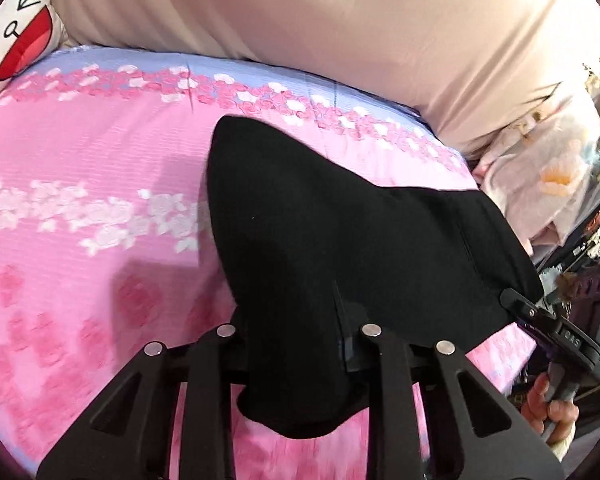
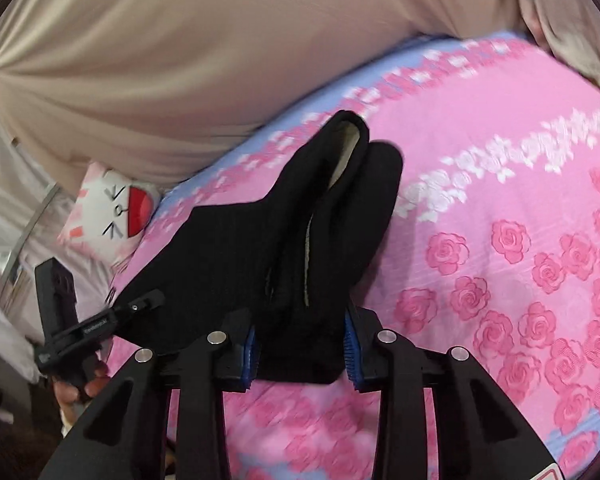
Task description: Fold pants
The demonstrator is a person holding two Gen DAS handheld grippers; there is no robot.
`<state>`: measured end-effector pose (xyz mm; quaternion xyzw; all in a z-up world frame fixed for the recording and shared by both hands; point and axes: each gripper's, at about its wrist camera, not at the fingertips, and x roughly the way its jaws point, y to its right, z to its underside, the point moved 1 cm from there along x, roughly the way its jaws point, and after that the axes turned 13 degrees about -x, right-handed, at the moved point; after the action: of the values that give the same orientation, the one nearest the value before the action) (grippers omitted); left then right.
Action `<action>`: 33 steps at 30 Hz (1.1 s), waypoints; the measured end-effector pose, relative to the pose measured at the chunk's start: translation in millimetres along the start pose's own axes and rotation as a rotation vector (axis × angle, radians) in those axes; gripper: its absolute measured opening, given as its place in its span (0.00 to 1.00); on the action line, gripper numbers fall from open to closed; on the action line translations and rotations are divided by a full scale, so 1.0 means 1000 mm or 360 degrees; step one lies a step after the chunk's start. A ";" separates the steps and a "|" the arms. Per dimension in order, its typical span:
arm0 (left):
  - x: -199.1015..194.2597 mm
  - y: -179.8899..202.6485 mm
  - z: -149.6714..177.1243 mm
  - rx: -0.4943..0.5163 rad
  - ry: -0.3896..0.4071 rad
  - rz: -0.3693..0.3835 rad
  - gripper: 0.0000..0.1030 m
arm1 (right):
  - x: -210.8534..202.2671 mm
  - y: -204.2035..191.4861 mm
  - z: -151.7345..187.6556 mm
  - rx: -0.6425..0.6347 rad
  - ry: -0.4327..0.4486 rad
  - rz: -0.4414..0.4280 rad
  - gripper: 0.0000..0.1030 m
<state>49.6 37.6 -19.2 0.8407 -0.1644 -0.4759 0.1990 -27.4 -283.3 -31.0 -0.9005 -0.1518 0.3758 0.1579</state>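
While both grippers, left gripper [image 1: 300,344] and right gripper [image 2: 300,348], clamp black pants [image 2: 260,248], pink bedspread [image 2: 500,200] bare rightward

a bed [image 1: 80,200] carries everything, covered by a pink sheet [image 2: 500,140] with rows of white and pink flowers, printed roses and a pale blue border. black pants [image 1: 300,220] rest on it, partly lifted off the sheet. a white cushion [image 1: 16,32] with a drawn face and red mouth lies at the bed's edge, beside beige fabric [image 1: 340,20].
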 end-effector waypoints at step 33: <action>0.103 0.022 -0.030 0.0185 0.0279 -0.0746 0.96 | 0.109 0.016 -0.061 -0.0186 -0.0132 0.0459 0.00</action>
<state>124.2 -24.6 -70.0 0.9040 0.0258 -0.4241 0.0480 92.6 -265.9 -65.0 -0.9042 -0.0488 0.4221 0.0433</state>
